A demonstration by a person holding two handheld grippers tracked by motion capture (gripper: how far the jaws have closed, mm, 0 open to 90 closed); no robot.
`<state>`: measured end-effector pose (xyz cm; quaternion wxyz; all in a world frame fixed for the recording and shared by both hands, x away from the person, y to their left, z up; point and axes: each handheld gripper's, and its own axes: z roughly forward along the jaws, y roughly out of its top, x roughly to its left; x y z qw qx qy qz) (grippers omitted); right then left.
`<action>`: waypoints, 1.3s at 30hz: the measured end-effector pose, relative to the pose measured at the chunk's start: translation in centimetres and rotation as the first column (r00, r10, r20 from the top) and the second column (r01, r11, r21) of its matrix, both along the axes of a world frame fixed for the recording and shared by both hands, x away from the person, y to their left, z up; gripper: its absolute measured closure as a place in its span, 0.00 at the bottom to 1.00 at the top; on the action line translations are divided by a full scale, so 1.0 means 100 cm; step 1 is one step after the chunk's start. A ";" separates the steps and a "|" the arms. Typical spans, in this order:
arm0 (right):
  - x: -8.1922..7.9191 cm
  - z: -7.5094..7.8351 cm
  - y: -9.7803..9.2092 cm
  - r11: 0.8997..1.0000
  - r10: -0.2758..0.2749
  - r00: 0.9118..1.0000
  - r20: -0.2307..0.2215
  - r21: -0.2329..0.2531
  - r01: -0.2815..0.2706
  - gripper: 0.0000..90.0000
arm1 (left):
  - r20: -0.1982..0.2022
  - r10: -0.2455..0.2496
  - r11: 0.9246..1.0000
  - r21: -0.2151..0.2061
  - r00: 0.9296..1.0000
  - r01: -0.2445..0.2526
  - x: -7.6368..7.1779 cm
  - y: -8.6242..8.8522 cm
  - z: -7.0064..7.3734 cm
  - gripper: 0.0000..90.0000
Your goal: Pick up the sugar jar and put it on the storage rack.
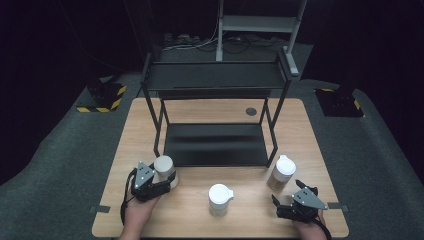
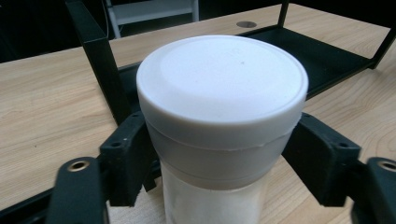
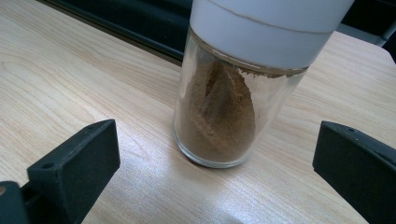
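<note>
Three white-lidded jars stand along the table's front. My left gripper (image 1: 167,181) is shut on the left jar (image 1: 163,164), just in front of the black rack's left leg. In the left gripper view this jar (image 2: 219,88) holds something white, and both pads (image 2: 130,158) press the sides of its lid band. My right gripper (image 1: 286,192) stands open just short of the right jar (image 1: 283,167). In the right gripper view that glass jar (image 3: 224,112) holds brown powder and stands upright beyond the wide-apart jaws of the right gripper (image 3: 217,161), untouched. The middle jar (image 1: 220,196) stands alone between the hands.
A black two-level metal rack (image 1: 215,145) stands mid-table behind the jars, its lower shelf bare and its upper shelf (image 1: 215,77) bare too. The wooden table (image 1: 300,130) has a round cable hole (image 1: 251,111) at the back right. Dark floor surrounds it.
</note>
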<state>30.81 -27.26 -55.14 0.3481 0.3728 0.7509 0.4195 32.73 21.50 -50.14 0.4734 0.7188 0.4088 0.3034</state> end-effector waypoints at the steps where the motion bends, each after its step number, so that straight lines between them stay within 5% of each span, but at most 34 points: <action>1: 0.000 0.000 0.000 1.000 0.000 1.000 0.000 -0.003 0.000 0.00 | -0.001 0.002 1.000 0.004 1.000 -0.002 0.000 0.000 0.000 0.34; 23: 0.001 0.000 0.002 1.000 0.000 1.000 -0.012 -0.023 0.000 0.00 | -0.025 -0.003 1.000 0.030 1.000 0.004 0.003 -0.002 0.007 0.38; 39: 0.001 0.000 0.002 1.000 0.003 1.000 -0.012 -0.024 -0.003 0.00 | 0.009 -0.018 1.000 0.026 1.000 0.018 0.001 -0.013 0.033 0.38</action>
